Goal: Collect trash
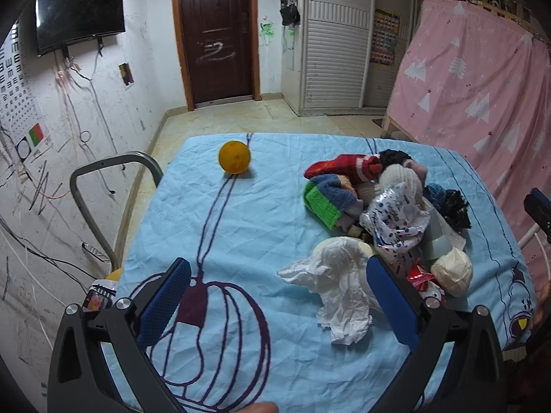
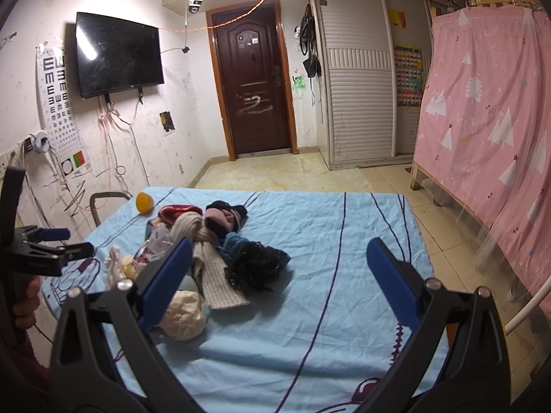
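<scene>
1. Your left gripper hovers low over the blue sheet with its jaws spread wide and nothing between them; the crumpled white tissue lies just inside its right finger.
2. Your right gripper is likewise wide apart and empty, above bare sheet, with a cream paper wad beside its left finger.
3. The trash sits in one heap with clothing: a spotted plastic wrapper, a red wrapper and the wad are mixed among socks and knitwear (where one item ends and the next begins is hard to tell).
4. An orange stands alone, well apart from the heap, near the far left of the sheet.
5. Readable marks are few: an eye chart of E shapes on the wall, and a chalked scrawl on the door; print on the wrappers is too small to read.
6. The heap hides whatever lies under it.
7. Open sheet lies to the right of the heap; a chair back stands by the sheet's left edge and a pink curtain hangs to the right.
</scene>
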Available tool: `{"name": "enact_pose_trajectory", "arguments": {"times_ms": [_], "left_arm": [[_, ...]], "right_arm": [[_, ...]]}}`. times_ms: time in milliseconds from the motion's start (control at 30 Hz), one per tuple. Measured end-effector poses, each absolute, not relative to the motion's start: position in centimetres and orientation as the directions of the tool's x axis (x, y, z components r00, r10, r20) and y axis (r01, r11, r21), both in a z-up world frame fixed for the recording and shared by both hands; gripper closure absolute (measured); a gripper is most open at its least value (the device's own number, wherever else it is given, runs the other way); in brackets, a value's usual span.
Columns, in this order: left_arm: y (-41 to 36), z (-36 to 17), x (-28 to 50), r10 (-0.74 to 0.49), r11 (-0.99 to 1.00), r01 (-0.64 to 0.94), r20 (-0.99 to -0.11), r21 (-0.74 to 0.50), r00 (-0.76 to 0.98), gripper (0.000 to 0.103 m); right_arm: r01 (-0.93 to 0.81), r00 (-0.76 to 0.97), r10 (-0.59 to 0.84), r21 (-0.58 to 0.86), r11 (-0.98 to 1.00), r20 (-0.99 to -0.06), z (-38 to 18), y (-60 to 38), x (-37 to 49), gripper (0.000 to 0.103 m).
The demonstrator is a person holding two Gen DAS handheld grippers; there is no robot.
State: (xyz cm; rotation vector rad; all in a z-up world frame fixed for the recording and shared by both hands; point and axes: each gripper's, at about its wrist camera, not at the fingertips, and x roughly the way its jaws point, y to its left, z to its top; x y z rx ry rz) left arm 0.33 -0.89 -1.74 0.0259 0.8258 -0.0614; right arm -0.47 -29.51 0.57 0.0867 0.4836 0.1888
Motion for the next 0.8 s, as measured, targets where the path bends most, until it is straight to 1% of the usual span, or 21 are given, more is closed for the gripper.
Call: {"name": "enact_pose_trajectory", "arguments": {"times_ms": [200,367,433,500,600,733,800], "left_arm": [[-2.7,-2.3,-0.1,-0.114,0.987,0.162,-0.74,-0.007,0.663,0.01],[-3.8,-3.3,0.4,-0.146,0.98,0.199,-0.755,-0.021,0.639,0.012],[-3.9,-3.7,0.7,-0.147,0.979,0.202,-0.764,-0.023,0.628,0.015],[-3.9,-4.1,1.0,-0.152,0.978,0.207,-0.771,-0.027,0.618,0.024],[-3.9,-4.6,1.2,-0.165,0.975,0.22,-0.781,-0.037,0.603,0.033],[-3.8,-5.2,1.3,-0.188,0.968,0.244,-0.79,-0.05,0.584,0.041],[-3.7,-5.4,1.3,-0.199,0.966,0.253,-0.792,-0.059,0.577,0.049]], "right_arm": [[-0.188,0.846,0.227,0.129,0.974,-0.482,-0.5,-28.8,0.4,0.006],[-0.199,0.815,0.231,0.117,0.973,-0.532,-1.1,-28.1,1.8,0.006],[-0.193,0.8,0.22,0.107,0.975,-0.558,-1.4,-27.8,2.5,0.006],[-0.198,0.782,0.223,0.109,0.974,-0.582,-1.8,-27.7,3.3,0.006],[-0.204,0.753,0.224,0.104,0.973,-0.619,-2.4,-27.3,4.5,0.006],[-0.218,0.717,0.228,0.098,0.971,-0.659,-3.2,-26.7,5.9,0.006],[-0.231,0.697,0.246,0.113,0.966,-0.673,-3.5,-26.5,6.5,0.007]]}}
